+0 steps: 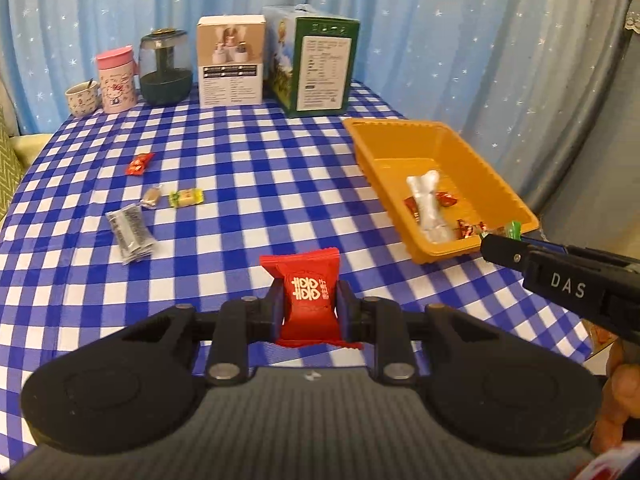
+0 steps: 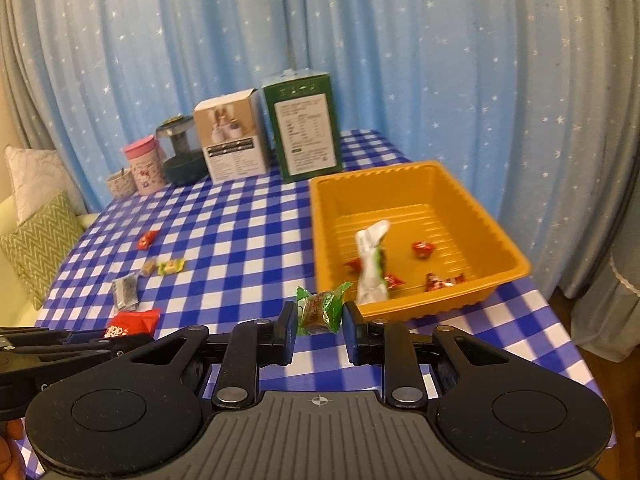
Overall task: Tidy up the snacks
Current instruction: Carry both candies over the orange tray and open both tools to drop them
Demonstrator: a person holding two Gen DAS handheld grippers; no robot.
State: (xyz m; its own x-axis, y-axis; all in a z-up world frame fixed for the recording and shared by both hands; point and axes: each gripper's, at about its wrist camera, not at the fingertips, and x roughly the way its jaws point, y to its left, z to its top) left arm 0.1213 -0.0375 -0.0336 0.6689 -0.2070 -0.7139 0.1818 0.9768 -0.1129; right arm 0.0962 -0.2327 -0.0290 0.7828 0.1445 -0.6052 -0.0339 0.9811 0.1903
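1. A red foil snack packet with white characters (image 1: pixel 310 300) is clamped upright between the narrow jaws of the left gripper (image 1: pixel 309 306), raised above the blue-and-white checked table (image 1: pixel 248 184).
2. A small green-wrapped candy (image 2: pixel 320 310) is pinched in the nearly closed jaws of the right gripper (image 2: pixel 319 330), just before the near rim of the orange ribbed plastic tray (image 2: pixel 508 248).
3. Part of the sorting is judged done: a white bone-shaped packet (image 2: pixel 370 264) and several small red-wrapped candies (image 2: pixel 423 249) already lie inside the tray.
4. Four pieces are left loose on the table, well apart from the tray: a red-wrapped sweet (image 1: pixel 140 163), a brown candy in clear wrap (image 1: pixel 152 197), a yellow-and-green sweet (image 1: pixel 186 198) and a stack of grey printed sachets (image 1: pixel 130 234).
5. Both held snacks are not yet over the tray, so two drops and four pick-ups appear to remain.
6. The tray's near corner is hidden in the left view by the right gripper, the tray candies are blurred, and their count can only be estimated at perhaps four or five.
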